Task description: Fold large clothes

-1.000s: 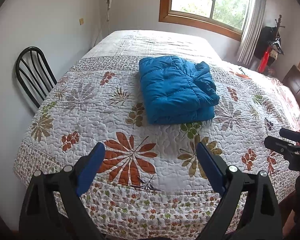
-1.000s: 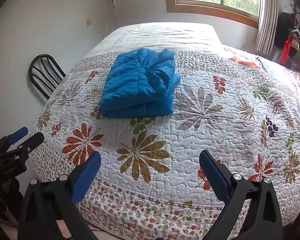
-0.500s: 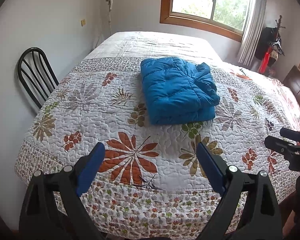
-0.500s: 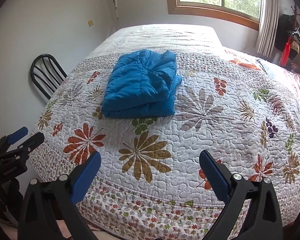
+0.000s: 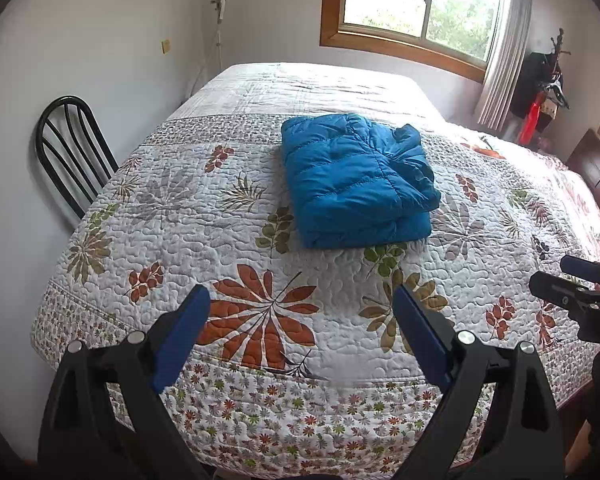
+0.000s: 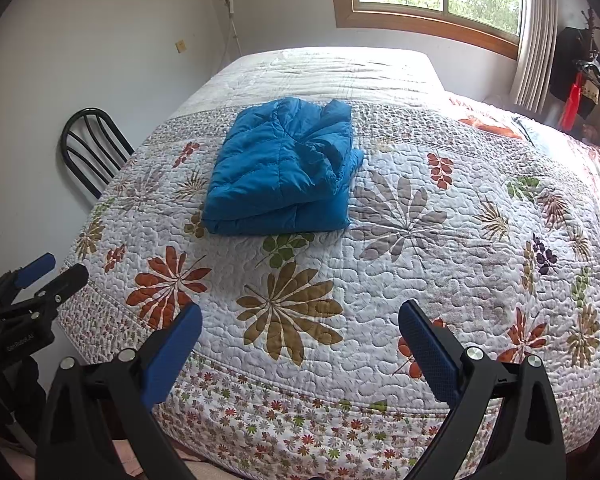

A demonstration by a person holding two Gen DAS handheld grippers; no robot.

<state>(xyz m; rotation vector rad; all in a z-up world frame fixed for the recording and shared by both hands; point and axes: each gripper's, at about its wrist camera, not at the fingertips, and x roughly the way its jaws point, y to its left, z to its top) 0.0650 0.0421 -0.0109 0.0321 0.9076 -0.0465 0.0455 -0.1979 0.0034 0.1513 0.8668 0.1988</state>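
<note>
The chair (image 5: 70,152) is half hidden behind the bed (image 5: 260,400).

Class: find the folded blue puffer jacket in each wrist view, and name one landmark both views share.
Left wrist view: the folded blue puffer jacket lies right of centre, upper middle, on the quilt.
Right wrist view: the jacket lies left of centre.
Shared landmark: the black chair at the left.

White walls (image 5: 100,40), wood-framed daylit window (image 5: 420,12), floral-quilted bed (image 5: 180,216), black chair (image 5: 72,152) beside it
</note>
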